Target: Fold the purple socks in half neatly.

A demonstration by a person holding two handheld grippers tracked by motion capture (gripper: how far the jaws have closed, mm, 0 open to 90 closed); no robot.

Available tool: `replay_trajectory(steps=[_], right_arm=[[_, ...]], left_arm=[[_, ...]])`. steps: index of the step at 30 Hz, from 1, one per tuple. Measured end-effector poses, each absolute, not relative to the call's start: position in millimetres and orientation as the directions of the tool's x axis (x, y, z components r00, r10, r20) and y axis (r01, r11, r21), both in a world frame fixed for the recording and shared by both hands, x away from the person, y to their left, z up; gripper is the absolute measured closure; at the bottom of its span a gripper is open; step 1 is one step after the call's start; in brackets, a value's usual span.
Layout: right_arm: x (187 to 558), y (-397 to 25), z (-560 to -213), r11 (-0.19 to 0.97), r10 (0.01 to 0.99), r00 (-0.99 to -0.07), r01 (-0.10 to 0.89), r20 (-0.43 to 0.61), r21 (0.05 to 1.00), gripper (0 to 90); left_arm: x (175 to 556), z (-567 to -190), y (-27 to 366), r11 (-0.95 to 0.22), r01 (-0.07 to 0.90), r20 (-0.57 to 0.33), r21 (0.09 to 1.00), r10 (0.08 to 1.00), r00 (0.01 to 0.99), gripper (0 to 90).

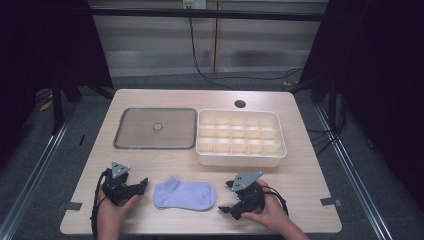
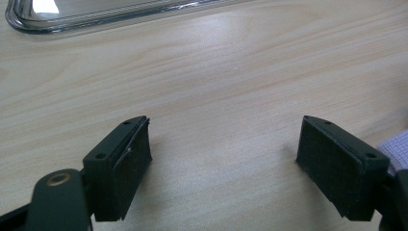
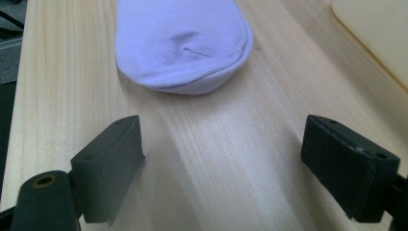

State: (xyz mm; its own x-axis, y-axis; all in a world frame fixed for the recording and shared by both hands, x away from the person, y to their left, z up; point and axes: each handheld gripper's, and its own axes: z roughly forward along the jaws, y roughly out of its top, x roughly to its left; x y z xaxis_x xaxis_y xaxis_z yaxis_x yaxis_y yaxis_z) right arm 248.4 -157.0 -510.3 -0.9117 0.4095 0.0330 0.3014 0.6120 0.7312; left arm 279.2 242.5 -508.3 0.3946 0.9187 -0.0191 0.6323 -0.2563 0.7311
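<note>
Two hand-held grippers flanking a lavender sock [image 1: 184, 195] on a wooden table [image 1: 300, 175].

The left gripper [image 1: 141, 187] is sitting at its nine o'clock, the right gripper [image 1: 226, 196] at three o'clock, both with jaws apart and holding nothing; no writing is showing.

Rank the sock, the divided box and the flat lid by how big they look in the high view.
1. Divided box, by a small margin.
2. Flat lid: its footprint is close to the box's, so this order is unsure.
3. Sock, clearly the smallest, though it lies nearest the camera, between the two open grippers.
</note>
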Motion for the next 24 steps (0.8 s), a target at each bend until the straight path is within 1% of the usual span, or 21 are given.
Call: replay_trajectory(steps=[21,24], right_arm=[[248.5,-157.1,-510.3,0.611,0.410,-0.912,0.300,0.032,0.732,13.9],[248.5,-157.1,-510.3,0.611,0.410,-0.912,0.300,0.032,0.732,14.0]], left_arm=[[278.5,-508.2,241.7,-0.252,0.635,-0.022,0.730,0.920,0.390,18.5],[278.7,-505.3,241.1,-0.266,0.652,-0.020,0.710,0.918,0.396,19.9]])
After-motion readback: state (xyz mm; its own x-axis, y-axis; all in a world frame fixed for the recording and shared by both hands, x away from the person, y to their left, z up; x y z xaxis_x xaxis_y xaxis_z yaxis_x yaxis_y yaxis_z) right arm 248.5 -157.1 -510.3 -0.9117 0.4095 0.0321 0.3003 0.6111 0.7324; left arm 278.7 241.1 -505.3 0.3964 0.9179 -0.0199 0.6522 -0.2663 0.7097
